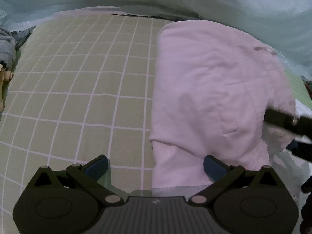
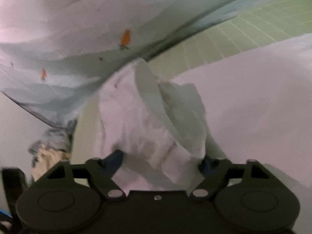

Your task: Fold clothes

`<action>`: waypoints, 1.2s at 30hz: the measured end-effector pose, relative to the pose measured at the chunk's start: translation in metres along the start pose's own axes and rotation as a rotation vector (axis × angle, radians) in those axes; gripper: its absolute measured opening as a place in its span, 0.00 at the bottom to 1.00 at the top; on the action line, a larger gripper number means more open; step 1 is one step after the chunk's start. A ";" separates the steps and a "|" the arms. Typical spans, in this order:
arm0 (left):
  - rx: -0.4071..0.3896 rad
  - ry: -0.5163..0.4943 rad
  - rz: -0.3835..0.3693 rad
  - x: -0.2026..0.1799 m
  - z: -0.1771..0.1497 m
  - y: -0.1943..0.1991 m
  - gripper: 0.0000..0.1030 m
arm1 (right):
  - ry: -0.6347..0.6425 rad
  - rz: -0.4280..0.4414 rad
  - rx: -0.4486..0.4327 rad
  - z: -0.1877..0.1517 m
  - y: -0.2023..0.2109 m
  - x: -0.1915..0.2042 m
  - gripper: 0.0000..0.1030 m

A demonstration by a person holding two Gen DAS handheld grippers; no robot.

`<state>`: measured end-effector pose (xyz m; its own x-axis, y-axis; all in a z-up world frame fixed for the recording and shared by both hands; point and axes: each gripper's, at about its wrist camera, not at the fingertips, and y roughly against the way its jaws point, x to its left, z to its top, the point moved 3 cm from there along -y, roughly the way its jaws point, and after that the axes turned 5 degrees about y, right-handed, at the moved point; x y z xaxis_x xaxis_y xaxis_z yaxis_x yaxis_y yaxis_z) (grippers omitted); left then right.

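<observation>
Pink garment (image 1: 210, 89) bunched between right gripper (image 2: 161, 161) jaws

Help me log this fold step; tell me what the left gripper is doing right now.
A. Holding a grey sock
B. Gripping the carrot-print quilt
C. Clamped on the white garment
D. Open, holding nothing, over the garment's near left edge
D: the left gripper has its blue pads spread wide with nothing between them, over the near edge of the white garment on the green checked sheet.
</observation>
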<state>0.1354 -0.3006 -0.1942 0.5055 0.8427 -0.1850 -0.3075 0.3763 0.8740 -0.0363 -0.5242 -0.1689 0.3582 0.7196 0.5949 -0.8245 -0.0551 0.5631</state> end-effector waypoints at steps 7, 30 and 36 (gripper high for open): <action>0.029 -0.005 0.047 -0.007 0.011 -0.009 1.00 | -0.074 0.001 0.023 0.005 -0.022 -0.012 0.72; 0.031 -0.146 0.026 -0.012 -0.023 0.033 1.00 | 0.273 -0.475 0.001 -0.027 0.079 -0.019 0.92; -0.073 -0.260 0.036 -0.052 -0.017 0.050 1.00 | 0.276 -0.530 -0.083 -0.040 0.135 -0.046 1.00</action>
<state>0.0800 -0.3189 -0.1487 0.6805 0.7323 -0.0241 -0.3819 0.3825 0.8413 -0.1816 -0.5365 -0.1431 0.6119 0.7880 0.0688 -0.6003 0.4060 0.6890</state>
